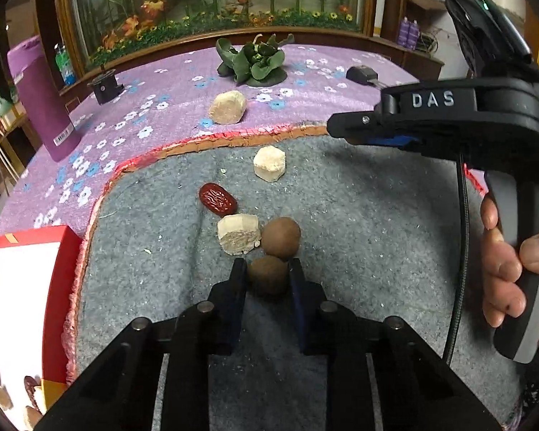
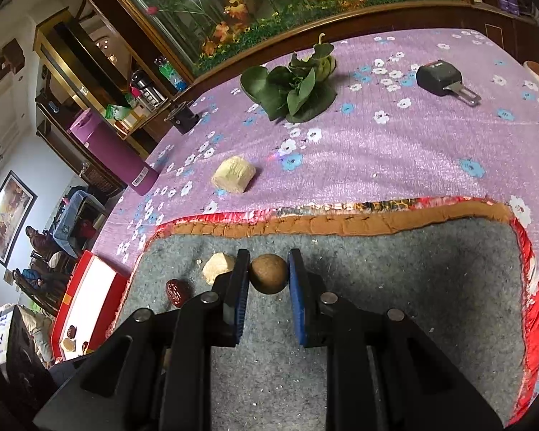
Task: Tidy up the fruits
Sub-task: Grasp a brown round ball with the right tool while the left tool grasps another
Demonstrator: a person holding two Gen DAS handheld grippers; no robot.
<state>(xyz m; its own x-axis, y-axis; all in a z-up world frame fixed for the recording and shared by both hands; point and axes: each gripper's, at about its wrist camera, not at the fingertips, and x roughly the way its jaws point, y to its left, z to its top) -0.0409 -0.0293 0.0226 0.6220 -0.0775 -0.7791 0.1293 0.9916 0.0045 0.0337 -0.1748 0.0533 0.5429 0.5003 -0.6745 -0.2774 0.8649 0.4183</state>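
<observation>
On the grey mat (image 1: 359,215), left gripper (image 1: 267,273) clamping a brown fruit (image 1: 267,278), right gripper (image 2: 268,273) likewise.

I see a purple floral tablecloth (image 2: 395,158) covering the table, with a grey felt mat (image 1: 359,222) edged in red and orange on top of it. Toward the far side lies a bunch of green leaves (image 2: 291,86), with a black key fob (image 2: 440,77) well apart. A purple flask (image 1: 43,104) stands at the left, near a small black clamp-like object (image 1: 104,86).
</observation>
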